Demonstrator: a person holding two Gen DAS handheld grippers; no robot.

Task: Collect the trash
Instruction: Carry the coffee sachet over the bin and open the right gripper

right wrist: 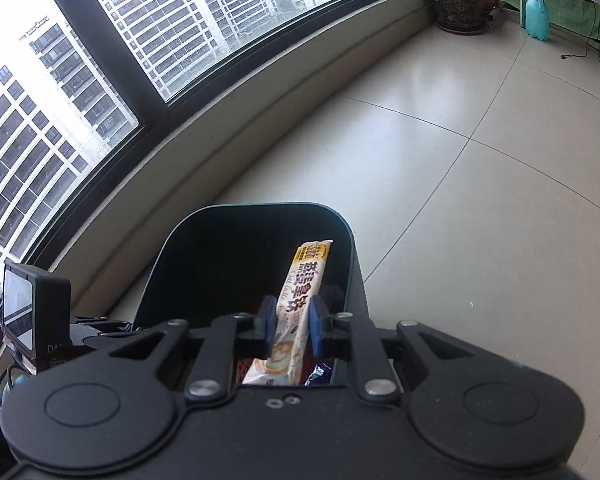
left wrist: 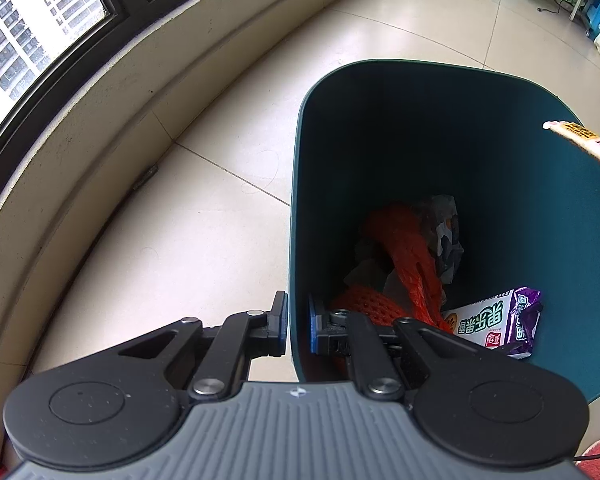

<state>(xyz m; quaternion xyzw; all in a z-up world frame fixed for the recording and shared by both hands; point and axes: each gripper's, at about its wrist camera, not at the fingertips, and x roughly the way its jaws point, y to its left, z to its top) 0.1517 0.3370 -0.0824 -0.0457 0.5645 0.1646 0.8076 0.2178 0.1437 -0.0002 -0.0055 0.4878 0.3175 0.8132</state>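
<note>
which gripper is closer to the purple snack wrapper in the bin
Left. The left gripper clamps the bin wall, just beside the purple wrapper inside. The right gripper holds a coffee sachet above the bin opening.

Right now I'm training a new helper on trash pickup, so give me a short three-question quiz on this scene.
1. True or false: the left gripper is clamped on the wall of the teal bin.
2. What does the right gripper hold?
A. an orange net
B. a coffee sachet
C. a purple wrapper
3. Name two pieces of trash already lying in the bin.

Key
1. True: one pad sits outside the wall, one inside.
2. B: the coffee sachet is pinched between the pads, above the bin's opening.
3. The orange mesh net and the purple-and-white snack wrapper; a crumpled grey wrapper lies there too.
</note>
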